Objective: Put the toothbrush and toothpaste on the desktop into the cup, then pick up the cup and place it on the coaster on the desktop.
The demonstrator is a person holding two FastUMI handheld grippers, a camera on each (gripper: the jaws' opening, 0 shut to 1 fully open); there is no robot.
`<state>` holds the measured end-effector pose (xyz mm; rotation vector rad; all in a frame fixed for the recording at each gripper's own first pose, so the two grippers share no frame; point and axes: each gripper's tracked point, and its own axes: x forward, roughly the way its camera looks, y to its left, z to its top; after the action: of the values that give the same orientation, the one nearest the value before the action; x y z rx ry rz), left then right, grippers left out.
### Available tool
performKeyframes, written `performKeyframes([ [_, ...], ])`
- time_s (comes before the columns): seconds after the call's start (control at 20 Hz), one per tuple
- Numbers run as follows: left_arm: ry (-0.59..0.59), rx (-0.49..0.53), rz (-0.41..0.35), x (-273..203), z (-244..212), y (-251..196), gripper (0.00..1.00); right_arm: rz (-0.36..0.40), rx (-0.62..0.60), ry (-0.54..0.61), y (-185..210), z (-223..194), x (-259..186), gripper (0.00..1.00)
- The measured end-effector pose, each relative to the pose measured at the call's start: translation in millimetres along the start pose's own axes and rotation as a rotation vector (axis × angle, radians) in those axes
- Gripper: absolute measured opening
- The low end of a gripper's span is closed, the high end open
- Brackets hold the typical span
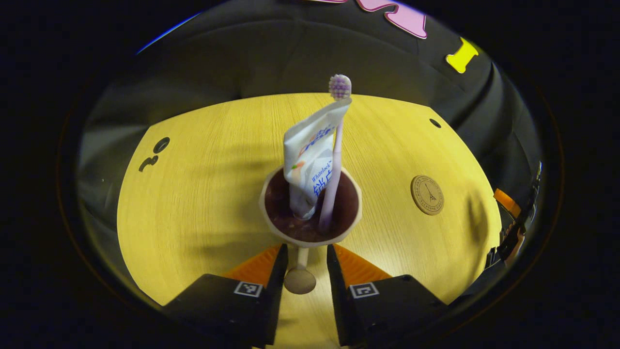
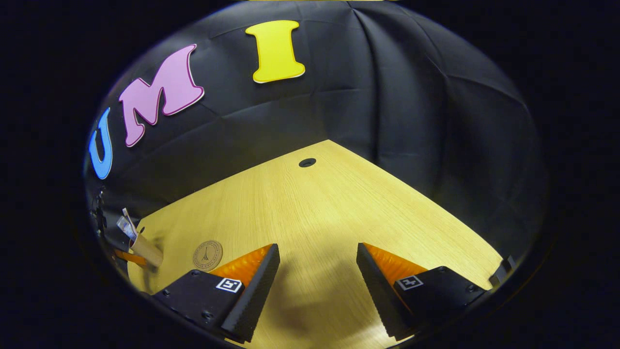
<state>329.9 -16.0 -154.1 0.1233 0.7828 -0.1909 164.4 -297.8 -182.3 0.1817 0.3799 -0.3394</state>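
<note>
Yellow wood-grain desktop [image 1: 203, 194] carries one cream cup [image 1: 310, 206] with a dark interior. It contains one white toothpaste tube [image 1: 310, 155] and one pale toothbrush [image 1: 334, 160], both leaning upright. One round brown coaster [image 1: 427, 195] lies apart from the cup. Left gripper [image 1: 305, 264] fingers flank the cup's handle [image 1: 300, 278]; contact cannot be confirmed. Right gripper [image 2: 317, 281] is spread wide, holding nothing.
</note>
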Motion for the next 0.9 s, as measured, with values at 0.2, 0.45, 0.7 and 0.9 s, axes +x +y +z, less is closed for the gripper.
performKeyframes([
  [0.2,0.005,-0.005,0.026,-4.2,0.4,0.0,0.29,0.018,0.005,0.005,4.8,-3.5,-2.6,0.98],
  [0.45,-0.001,-0.015,0.047,-1.7,-2.4,-3.2,0.31,0.043,0.001,0.021,12.7,-10.8,-10.1,0.98],
  [0.7,-0.043,0.007,0.050,-13.5,2.8,-14.4,0.23,0.053,-0.005,0.029,17.2,-15.6,-14.4,0.98],
  [0.9,-0.069,0.047,0.010,-31.8,18.4,-43.8,0.23,0.061,-0.005,0.028,19.2,-16.7,-18.4,0.98],
])
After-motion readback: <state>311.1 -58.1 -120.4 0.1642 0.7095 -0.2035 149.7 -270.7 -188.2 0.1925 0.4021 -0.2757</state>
